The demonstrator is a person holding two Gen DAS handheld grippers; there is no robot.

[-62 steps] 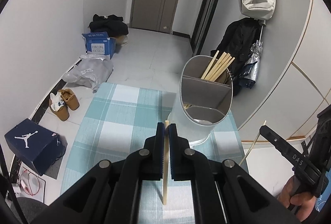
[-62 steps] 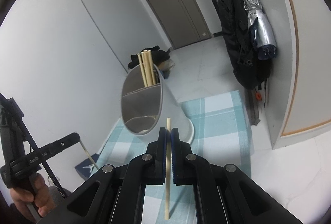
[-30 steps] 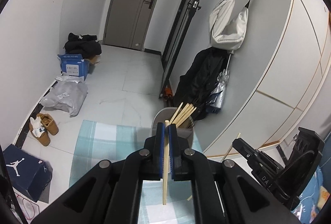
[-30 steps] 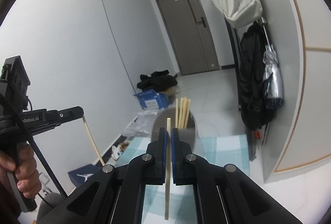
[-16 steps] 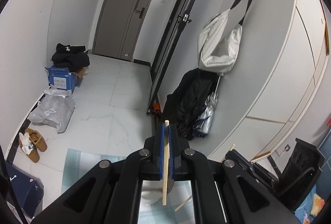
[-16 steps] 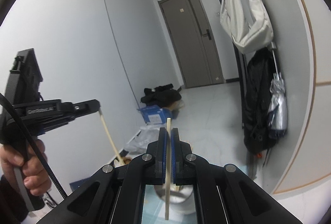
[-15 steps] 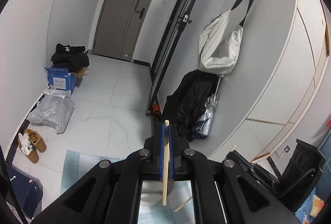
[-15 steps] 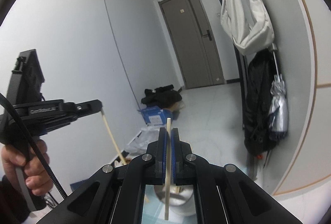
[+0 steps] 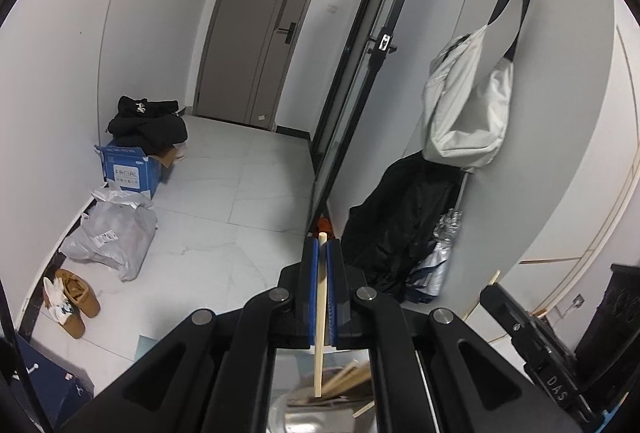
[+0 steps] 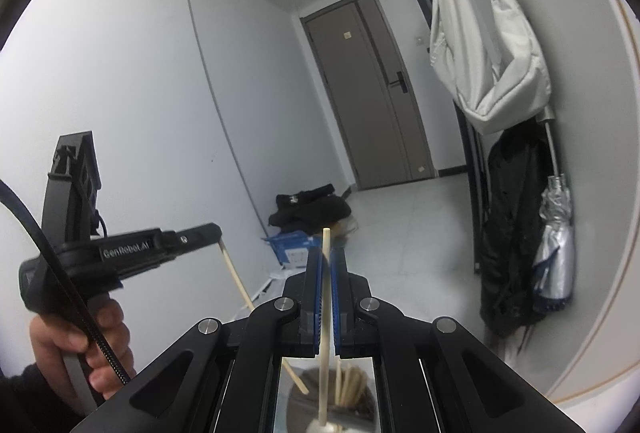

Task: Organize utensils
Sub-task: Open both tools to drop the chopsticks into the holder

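My left gripper [image 9: 323, 245] is shut on a pale wooden chopstick [image 9: 319, 333] that stands nearly upright between its blue pads. Its lower end hangs over the metal utensil holder [image 9: 320, 413], where other chopsticks [image 9: 344, 377] lean. My right gripper [image 10: 326, 253] is shut on a second chopstick [image 10: 325, 313], whose lower end points down into the holder [image 10: 296, 409] beside several chopsticks [image 10: 352, 381]. In the right wrist view the left gripper [image 10: 216, 231] comes in from the left with its chopstick [image 10: 236, 273] slanting toward the holder. In the left wrist view the right gripper [image 9: 486, 291] is at the right edge.
A person's hand [image 10: 60, 341] grips the left handle. A white bag [image 9: 464, 105], a black coat [image 9: 396, 217] and a folded umbrella [image 10: 554, 233] hang on the right wall. A blue box [image 9: 128, 165], a plastic bag [image 9: 112, 233] and shoes [image 9: 76, 301] lie on the floor.
Both grippers have risen and come over the holder, which now shows only low between their arms. The checked cloth has nearly dropped out of view. Both stay shut on their chopsticks.
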